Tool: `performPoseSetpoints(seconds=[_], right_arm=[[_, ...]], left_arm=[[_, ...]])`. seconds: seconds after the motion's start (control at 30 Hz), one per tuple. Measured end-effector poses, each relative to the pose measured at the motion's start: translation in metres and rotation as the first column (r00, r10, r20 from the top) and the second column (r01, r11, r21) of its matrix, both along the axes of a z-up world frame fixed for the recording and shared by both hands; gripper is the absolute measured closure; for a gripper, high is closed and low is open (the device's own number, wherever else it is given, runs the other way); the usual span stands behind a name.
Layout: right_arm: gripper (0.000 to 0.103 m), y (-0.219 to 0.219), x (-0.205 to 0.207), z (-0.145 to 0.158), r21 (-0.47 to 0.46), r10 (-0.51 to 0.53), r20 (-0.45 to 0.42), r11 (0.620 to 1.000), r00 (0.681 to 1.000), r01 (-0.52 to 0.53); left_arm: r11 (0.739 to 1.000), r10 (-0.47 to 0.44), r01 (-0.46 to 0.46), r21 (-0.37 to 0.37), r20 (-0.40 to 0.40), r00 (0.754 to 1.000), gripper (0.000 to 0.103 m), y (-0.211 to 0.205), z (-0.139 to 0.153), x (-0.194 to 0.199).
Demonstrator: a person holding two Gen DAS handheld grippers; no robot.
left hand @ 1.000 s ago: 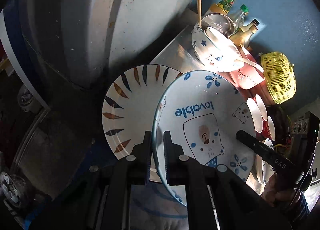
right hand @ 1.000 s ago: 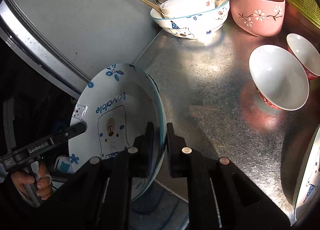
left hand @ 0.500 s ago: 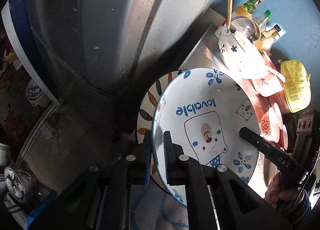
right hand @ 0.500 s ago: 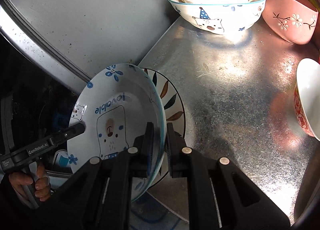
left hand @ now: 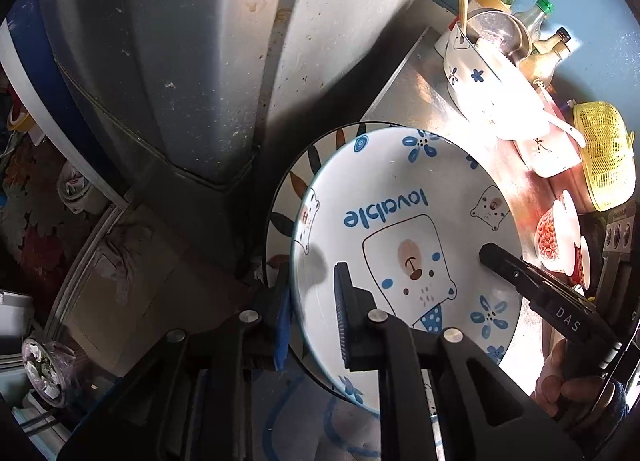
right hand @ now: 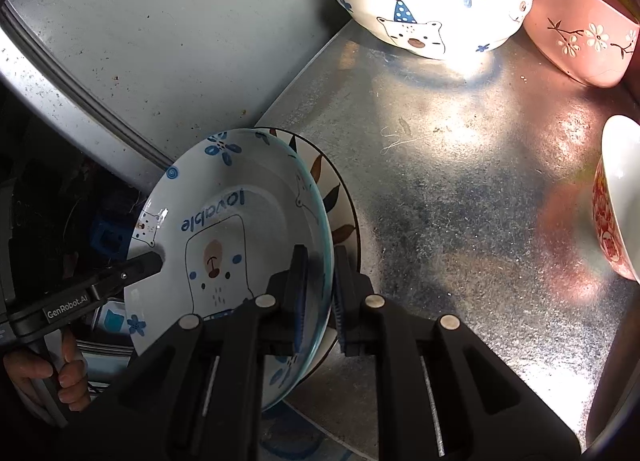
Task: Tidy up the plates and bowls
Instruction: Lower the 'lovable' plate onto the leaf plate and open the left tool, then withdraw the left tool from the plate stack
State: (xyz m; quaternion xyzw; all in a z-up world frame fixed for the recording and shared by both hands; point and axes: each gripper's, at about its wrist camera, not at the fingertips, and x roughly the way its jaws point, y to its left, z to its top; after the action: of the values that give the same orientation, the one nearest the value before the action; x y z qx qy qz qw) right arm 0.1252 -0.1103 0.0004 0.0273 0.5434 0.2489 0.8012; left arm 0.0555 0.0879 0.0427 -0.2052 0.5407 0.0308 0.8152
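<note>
While both fingers (left hand: 312, 313) (right hand: 320, 293) loosen astride one bear plate (left hand: 400, 221), one leaf plate (right hand: 340, 217) beneath.

I note a white plate (left hand: 404, 221) printed with a bear, blue flowers and blue lettering. The plate beneath (right hand: 340, 217) shows brown and navy leaves. The pink bowl (right hand: 580, 37) carries white blossoms. The basket (left hand: 604, 161) is yellow.

I see strong glare on the metal counter (right hand: 460, 165) and the bear bowl (left hand: 492, 97); corners are dark, edges bend from fisheye.
</note>
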Motion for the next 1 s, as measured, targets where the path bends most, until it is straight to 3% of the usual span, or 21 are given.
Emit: performPoseSetpoints(seconds=[0.17,0.23,0.3,0.33,0.37,0.43,0.63,1.0], right_arm=[[0.083,0.006,-0.008,0.002,-0.02,-0.005,0.001,1.0,1.0,0.005],[0.073,0.007,-0.007,0.004,-0.005,-0.001,-0.006,1.0,1.0,0.001],[0.062,0.008,-0.01,0.007,0.019,0.007,-0.008,1.0,1.0,-0.007],[0.051,0.009,-0.012,0.01,0.028,0.01,0.009,1.0,1.0,-0.01],[0.046,0.009,-0.014,0.014,0.037,0.012,0.03,0.999,0.999,-0.013],[0.024,0.007,-0.016,0.021,0.06,0.004,0.074,0.998,0.997,-0.008],[0.001,-0.003,-0.017,0.03,0.079,-0.036,0.099,0.996,0.994,0.029],[0.0,-0.041,-0.036,0.055,0.096,-0.127,0.088,0.988,0.988,0.118]], left_arm=[[1.0,-0.014,0.014,-0.009,0.006,1.0,0.058,-0.003,0.003,0.0],[1.0,-0.017,0.017,-0.003,0.01,1.0,0.054,-0.004,0.005,-0.001],[1.0,-0.026,0.026,0.015,0.054,0.998,0.037,-0.007,0.014,-0.003],[0.999,-0.028,0.027,0.019,0.076,0.997,0.023,-0.008,0.019,-0.004],[0.999,-0.028,0.027,0.019,0.096,0.995,0.017,-0.01,0.025,-0.005],[0.999,-0.032,0.03,0.021,0.112,0.993,0.015,-0.011,0.031,-0.004],[0.997,-0.051,0.044,0.064,0.114,0.992,0.002,-0.019,0.038,-0.006],[0.992,-0.096,0.086,0.091,0.111,0.989,0.001,-0.038,0.046,-0.01]])
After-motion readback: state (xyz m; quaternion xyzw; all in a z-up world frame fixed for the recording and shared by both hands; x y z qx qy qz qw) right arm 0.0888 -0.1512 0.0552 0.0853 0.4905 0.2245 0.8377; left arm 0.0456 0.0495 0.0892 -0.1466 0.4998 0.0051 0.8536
